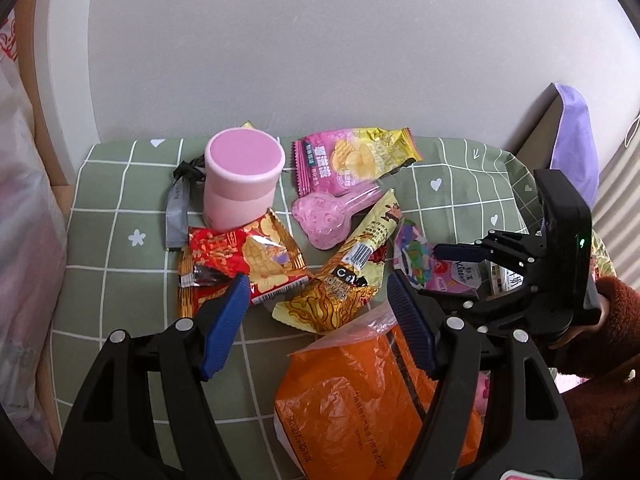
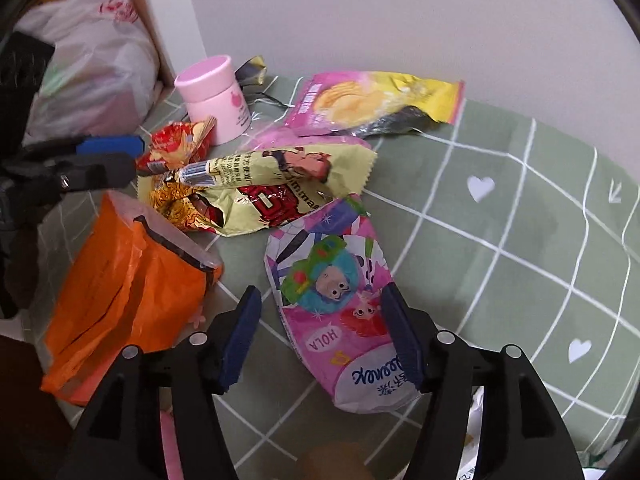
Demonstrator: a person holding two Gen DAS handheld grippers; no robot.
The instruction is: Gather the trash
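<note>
Two close wrist views angled down, from left and right, over perhaps the same wrapper-strewn tablecloth point(image 1: 120, 248).

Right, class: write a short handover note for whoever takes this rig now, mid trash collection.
Left gripper: open, empty, above the yellow noodle wrapper.
Right gripper: open, straddling the pink cartoon pouch, not gripping.
On the green checked cloth: orange bag, red wrapper, chip bag, pink jar.
Done: nothing visibly collected.
Left: gather every wrapper.
</note>
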